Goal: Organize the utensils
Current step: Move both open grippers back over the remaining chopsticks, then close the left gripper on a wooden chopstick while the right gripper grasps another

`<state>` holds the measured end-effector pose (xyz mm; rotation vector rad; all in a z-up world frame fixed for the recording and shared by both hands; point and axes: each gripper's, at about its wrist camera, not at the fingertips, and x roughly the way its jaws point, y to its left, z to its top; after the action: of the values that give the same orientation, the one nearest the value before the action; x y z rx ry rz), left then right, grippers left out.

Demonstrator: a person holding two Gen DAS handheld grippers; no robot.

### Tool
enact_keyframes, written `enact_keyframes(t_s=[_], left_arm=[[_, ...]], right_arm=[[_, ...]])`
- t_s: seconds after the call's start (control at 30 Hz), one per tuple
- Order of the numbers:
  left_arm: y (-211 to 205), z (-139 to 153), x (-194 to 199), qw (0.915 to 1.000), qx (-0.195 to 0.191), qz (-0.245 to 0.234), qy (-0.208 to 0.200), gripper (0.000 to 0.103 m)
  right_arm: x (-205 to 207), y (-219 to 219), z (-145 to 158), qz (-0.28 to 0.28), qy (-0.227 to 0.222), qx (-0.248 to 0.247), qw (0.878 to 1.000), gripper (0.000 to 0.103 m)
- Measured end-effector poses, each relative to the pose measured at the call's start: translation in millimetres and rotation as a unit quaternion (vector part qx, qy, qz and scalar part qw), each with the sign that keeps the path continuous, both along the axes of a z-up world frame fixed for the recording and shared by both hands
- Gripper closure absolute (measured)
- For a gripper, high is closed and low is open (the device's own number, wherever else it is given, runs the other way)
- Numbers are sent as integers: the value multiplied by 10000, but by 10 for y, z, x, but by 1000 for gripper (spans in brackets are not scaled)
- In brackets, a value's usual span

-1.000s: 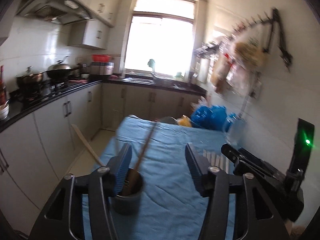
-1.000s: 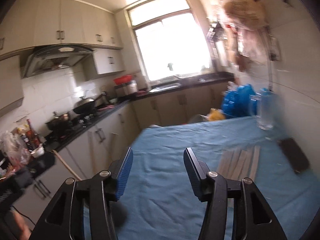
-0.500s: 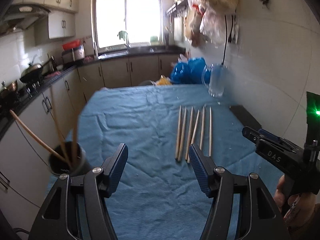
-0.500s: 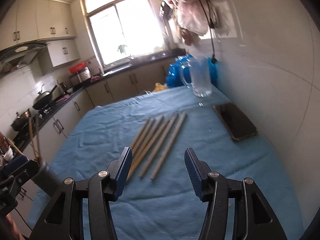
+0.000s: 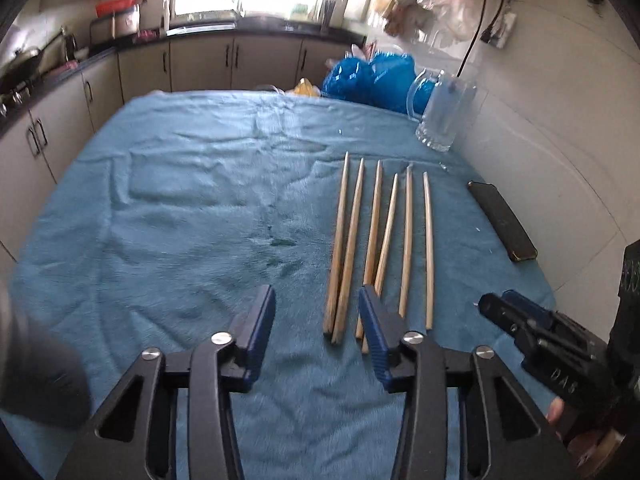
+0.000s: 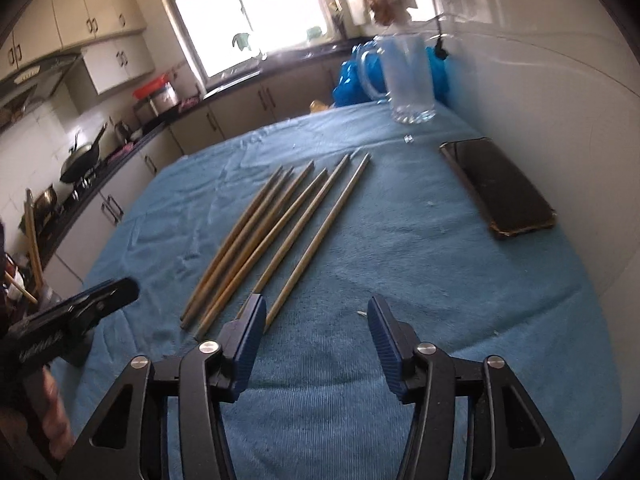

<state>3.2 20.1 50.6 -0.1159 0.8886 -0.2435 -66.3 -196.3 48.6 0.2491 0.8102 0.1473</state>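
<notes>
Here, six slim wooden chopsticks [image 5: 376, 236] lie on fuzzy blue cloth [image 5: 192, 216]; both ribbed tongs gape, the left's just narrowing, empty.

Six wooden chopsticks [image 5: 376, 240] lie side by side on one table [image 5: 180, 220] under a blue cloth. One glass mug [image 5: 442, 116] stands at the far end, and one dark phone [image 5: 502, 220] lies near the wall. One blue plastic bag [image 5: 368, 80] sits beyond the table. Two tongs show: the left tongs [image 5: 316, 320] and the right tongs [image 6: 316, 328].
</notes>
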Motion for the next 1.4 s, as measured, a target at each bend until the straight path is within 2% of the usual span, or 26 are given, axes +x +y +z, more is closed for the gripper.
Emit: enact_keyframes(t_s=[0.13,0.23,0.3,0.37,0.47,0.53,0.7,0.87,0.93,1.07,1.13,1.33,1.4], left_arm=[[-106,-131,244,9997,-90,-115,178,65],[-154,-224,416,9991,-231,-131,321,69],[-187,-293,526,9988,-231,-127,414,73],[-200,-369,616,9982,-202,-127,543,89],[-173,-420,694,9980,-245,-73,585,94],[-153,-420,708,9978,-258,-82,609,95],[-176,-418,722,9985,-143,-83,527,95],[-219,-415,696,9988,8,-56,477,95],[-198,-413,694,9984,-47,-40,555,95],[-148,-400,652,9974,-64,2,719,96],[-137,-397,610,9973,-14,7,730,96],[-123,-399,527,9972,1,51,739,96],[-110,-388,472,9965,14,74,831,96]], right_arm=[[219,78,-66,136,176,-127,9997,61],[371,95,-106,115,274,-149,9994,61],[461,105,-123,87,307,-151,9994,61],[543,121,-145,72,340,-210,9992,61],[644,163,-205,104,441,-338,9984,66],[693,186,-254,108,530,-466,9974,70],[744,151,-257,77,522,-497,9974,71],[914,111,-238,-41,788,-495,9957,71],[993,68,-229,-132,948,-358,9948,74],[1049,-98,-248,-240,1184,537,9912,75],[1023,-109,-252,-294,1196,647,9903,75],[1085,191,-214,-262,1160,-290,9925,75],[1143,298,-213,-282,1204,-832,9888,91]])
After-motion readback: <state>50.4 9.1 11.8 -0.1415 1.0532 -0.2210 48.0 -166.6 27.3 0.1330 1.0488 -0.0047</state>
